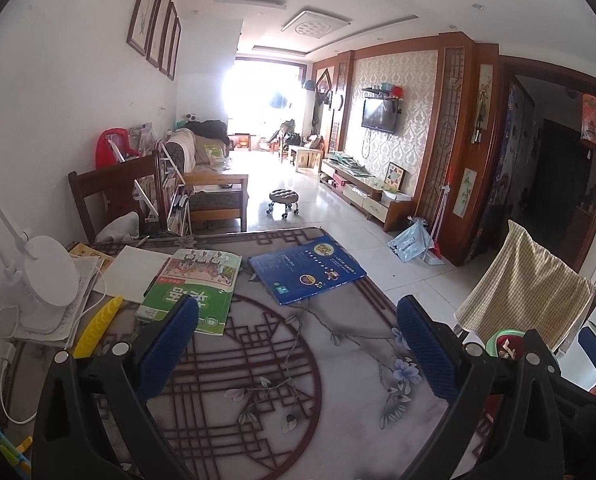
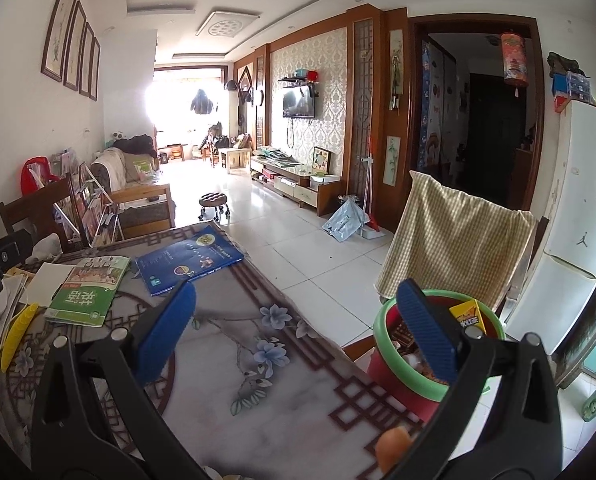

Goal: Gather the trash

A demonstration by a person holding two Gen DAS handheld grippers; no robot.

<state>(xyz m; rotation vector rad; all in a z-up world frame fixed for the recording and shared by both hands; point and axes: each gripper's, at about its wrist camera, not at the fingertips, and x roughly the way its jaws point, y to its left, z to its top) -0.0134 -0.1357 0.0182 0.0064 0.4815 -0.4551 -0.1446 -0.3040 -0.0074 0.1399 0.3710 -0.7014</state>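
Both the left gripper (image 1: 298,336) and the right gripper (image 2: 298,320) are held wide and empty above the bench (image 2: 258,360). Trash is seen inside the green-rimmed bin (image 2: 381,320) beside it; a remaining scrap must be sought next, seemingly.
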